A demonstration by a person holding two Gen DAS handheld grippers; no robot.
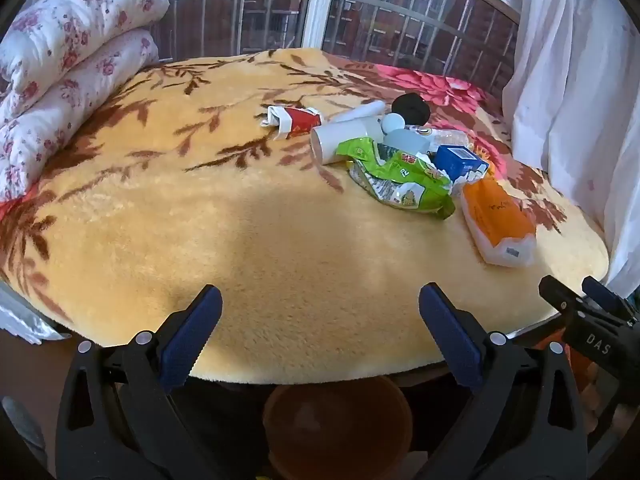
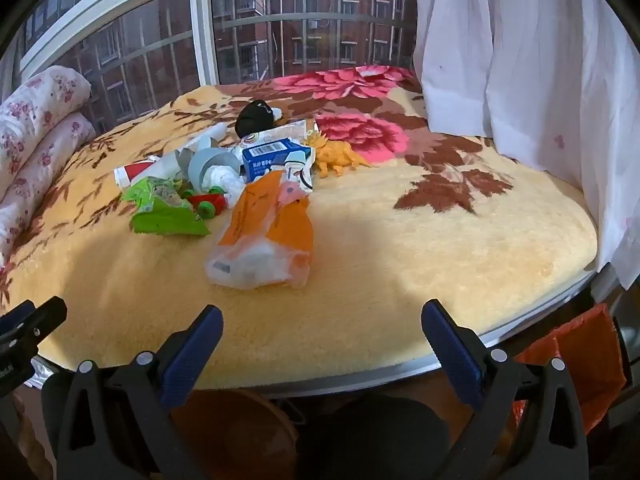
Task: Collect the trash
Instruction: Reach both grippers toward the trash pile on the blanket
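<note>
- We hold the left gripper point(image 1: 320, 332) and right gripper point(image 2: 322, 344) over the bed's near edge, jaws wide apart, empty.
- The trash pile, with its orange packet point(image 2: 268, 232), lies well ahead on the blanket point(image 2: 440, 248).

Left gripper point(image 1: 320, 316): matte black plastic arms, each with a long teardrop-shaped cutout. Two round silver rivet heads sit on each arm, just behind the jaws. Jaw pads are dark blue with a fine cross-hatched texture and a serrated inner edge.

Right gripper point(image 2: 322, 330): same build in its own wrist view, with black arms, teardrop cutouts, paired silver rivets and blue textured pads. Seen from the left wrist view, to the right of the left jaws, its black body carries white letters "DAS", a small screw head near the tip and a blue pad edge.
</note>
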